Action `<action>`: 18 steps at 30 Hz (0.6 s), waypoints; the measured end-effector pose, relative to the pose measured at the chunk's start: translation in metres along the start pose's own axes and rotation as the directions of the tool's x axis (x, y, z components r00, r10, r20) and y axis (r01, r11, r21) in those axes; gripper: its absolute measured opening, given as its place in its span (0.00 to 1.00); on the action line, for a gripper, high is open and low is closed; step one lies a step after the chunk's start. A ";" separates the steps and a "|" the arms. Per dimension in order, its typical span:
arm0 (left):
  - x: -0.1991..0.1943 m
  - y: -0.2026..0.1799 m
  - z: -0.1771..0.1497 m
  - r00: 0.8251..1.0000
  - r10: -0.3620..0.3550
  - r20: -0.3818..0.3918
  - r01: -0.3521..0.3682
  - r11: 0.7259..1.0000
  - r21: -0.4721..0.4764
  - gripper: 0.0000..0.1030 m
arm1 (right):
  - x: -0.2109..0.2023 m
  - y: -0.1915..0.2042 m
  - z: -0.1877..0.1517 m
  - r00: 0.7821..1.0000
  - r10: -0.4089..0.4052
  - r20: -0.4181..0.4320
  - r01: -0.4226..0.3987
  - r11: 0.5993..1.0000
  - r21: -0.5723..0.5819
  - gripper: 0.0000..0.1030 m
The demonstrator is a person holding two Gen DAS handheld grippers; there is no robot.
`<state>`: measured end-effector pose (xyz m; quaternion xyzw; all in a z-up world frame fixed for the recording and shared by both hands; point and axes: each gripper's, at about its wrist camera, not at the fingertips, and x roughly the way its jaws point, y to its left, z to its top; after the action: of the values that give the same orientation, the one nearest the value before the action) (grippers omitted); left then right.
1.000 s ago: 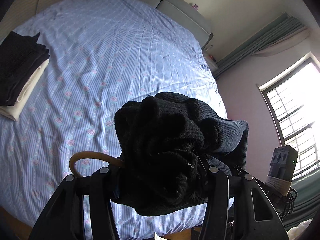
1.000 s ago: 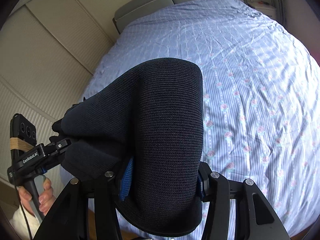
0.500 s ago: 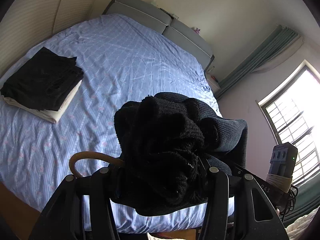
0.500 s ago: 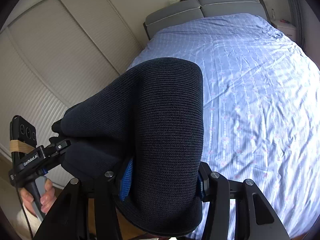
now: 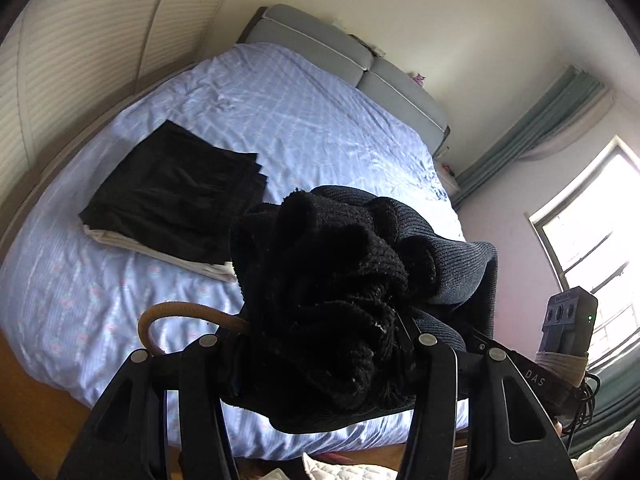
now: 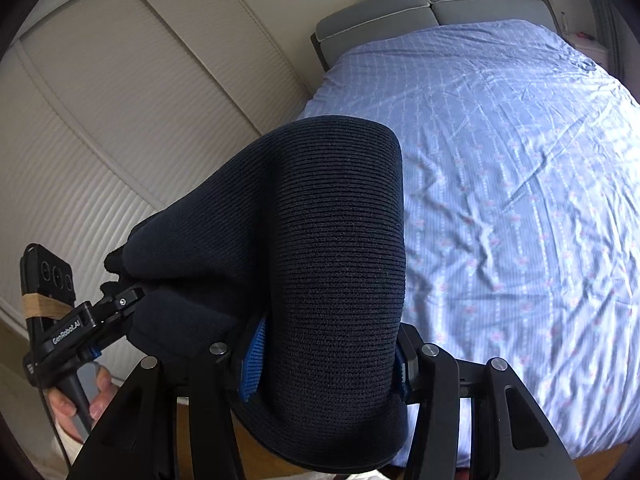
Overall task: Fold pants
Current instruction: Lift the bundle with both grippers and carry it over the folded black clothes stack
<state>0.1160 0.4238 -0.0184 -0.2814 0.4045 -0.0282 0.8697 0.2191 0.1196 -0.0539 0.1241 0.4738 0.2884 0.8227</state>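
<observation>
Dark knit pants [image 5: 328,288] hang bunched between both grippers, held in the air in front of the foot of the bed. My left gripper [image 5: 320,344] is shut on a thick fuzzy wad of them. My right gripper [image 6: 328,356] is shut on a smooth ribbed fold of the same pants [image 6: 336,240], which drapes leftward to the left gripper's body [image 6: 72,328]. The right gripper's body [image 5: 560,344] shows at the right of the left wrist view. The fingertips are hidden by cloth in both views.
A bed with a light blue flowered sheet [image 5: 320,128] lies ahead, with a grey headboard [image 5: 344,60]. A stack of folded clothes, black on cream [image 5: 176,196], sits on its left side. Wardrobe doors [image 6: 120,120] stand left, a window [image 5: 592,216] right.
Both grippers have pulled back and tilted up with the pants still held. More of the room, headboard and wardrobe shows, and the folded stack has slid toward the middle of the left view.
</observation>
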 end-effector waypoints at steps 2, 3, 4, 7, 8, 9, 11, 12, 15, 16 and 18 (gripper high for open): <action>-0.007 0.019 0.004 1.000 0.003 -0.003 -0.003 1.000 -0.021 0.50 | 0.011 0.021 -0.001 1.000 0.001 -0.011 -0.001 1.000 -0.016 0.50; -0.010 0.027 0.005 1.000 0.008 -0.005 -0.008 0.999 -0.035 0.50 | 0.021 0.025 0.005 1.000 0.002 -0.021 -0.002 1.000 -0.024 0.50; -0.011 0.033 0.006 1.000 0.012 -0.004 -0.012 0.999 -0.044 0.50 | 0.027 0.032 0.007 0.999 0.007 -0.032 -0.008 1.000 -0.030 0.50; -0.013 0.049 0.008 0.999 0.038 0.003 -0.037 0.996 -0.084 0.50 | 0.038 0.042 0.004 0.998 0.029 -0.062 -0.033 0.998 -0.057 0.50; -0.013 0.053 0.009 0.999 0.045 0.011 -0.044 0.995 -0.088 0.50 | 0.044 0.044 0.006 0.997 0.035 -0.070 -0.040 0.997 -0.060 0.50; -0.013 0.057 0.011 0.999 0.050 0.017 -0.049 0.995 -0.086 0.50 | 0.048 0.047 0.004 0.996 0.040 -0.077 -0.044 0.997 -0.061 0.50; -0.013 0.068 0.018 0.999 0.051 0.015 -0.050 0.994 -0.094 0.50 | 0.059 0.050 0.008 0.996 0.045 -0.080 -0.050 0.997 -0.065 0.50; -0.012 0.074 0.023 0.999 0.047 0.013 -0.046 0.995 -0.094 0.50 | 0.062 0.051 0.008 0.995 0.045 -0.086 -0.050 0.997 -0.061 0.50; -0.012 0.098 0.041 1.000 0.022 0.016 -0.021 0.996 -0.082 0.50 | 0.076 0.070 0.016 0.995 0.035 -0.092 -0.041 0.997 -0.059 0.50; -0.011 0.106 0.049 1.000 0.013 0.014 -0.012 0.997 -0.080 0.50 | 0.079 0.074 0.021 0.996 0.029 -0.086 -0.035 0.997 -0.065 0.50; -0.007 0.124 0.065 1.000 -0.002 -0.004 0.002 0.997 -0.079 0.50 | 0.088 0.086 0.025 0.997 0.014 -0.072 -0.019 0.998 -0.065 0.50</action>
<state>0.1360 0.5603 -0.0430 -0.3159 0.4067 -0.0138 0.8571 0.2440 0.2429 -0.0621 0.0904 0.4921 0.3148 0.8066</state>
